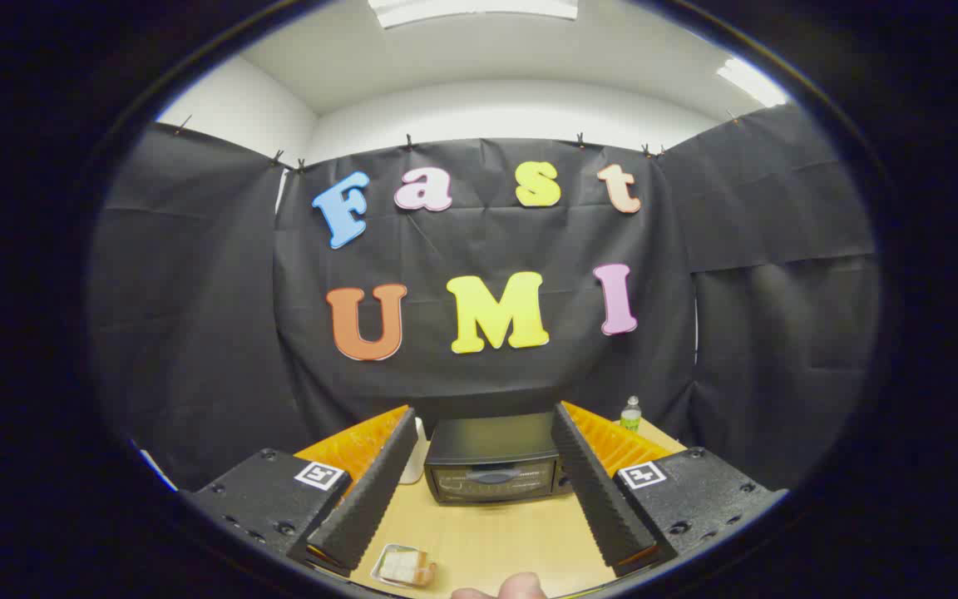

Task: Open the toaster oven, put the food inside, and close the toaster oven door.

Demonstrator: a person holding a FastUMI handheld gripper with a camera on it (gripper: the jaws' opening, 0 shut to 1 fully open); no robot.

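Note:
A black toaster oven (494,468) stands at the far end of the wooden table (504,541), its glass door shut. It sits beyond my fingers, framed between them. A small tray with food (402,566) lies on the table close by, just inside the left finger (367,491). My gripper (485,441) is held above the table, open wide, with nothing between its fingers. The right finger (599,491) is off to the right of the oven.
A white container (414,453) stands just left of the oven, partly hidden by the left finger. A small bottle with a green label (630,413) stands behind the oven to the right. A bit of a hand (502,589) shows at the near table edge.

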